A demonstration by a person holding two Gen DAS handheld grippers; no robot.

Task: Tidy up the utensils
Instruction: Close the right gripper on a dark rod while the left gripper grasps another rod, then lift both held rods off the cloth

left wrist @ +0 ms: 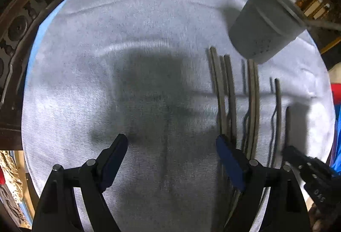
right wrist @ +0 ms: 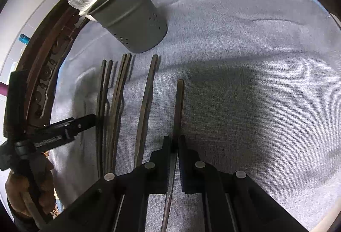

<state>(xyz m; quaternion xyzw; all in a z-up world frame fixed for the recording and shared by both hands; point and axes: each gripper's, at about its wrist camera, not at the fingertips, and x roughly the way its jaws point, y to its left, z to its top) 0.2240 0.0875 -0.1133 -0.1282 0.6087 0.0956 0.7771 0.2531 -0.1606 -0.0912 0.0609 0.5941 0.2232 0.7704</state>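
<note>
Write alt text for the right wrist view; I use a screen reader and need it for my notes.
The right gripper is shut on one dark chopstick lying on a grey-blue cloth. More chopsticks lie in a row to its left below a grey utensil holder, and the left gripper reaches in from the left edge.

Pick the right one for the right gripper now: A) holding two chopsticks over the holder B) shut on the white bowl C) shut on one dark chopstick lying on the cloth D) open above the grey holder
C: in the right wrist view the right gripper is closed on a single chopstick that lies on the blue-grey cloth, apart from the other chopsticks and short of the grey holder.
</note>
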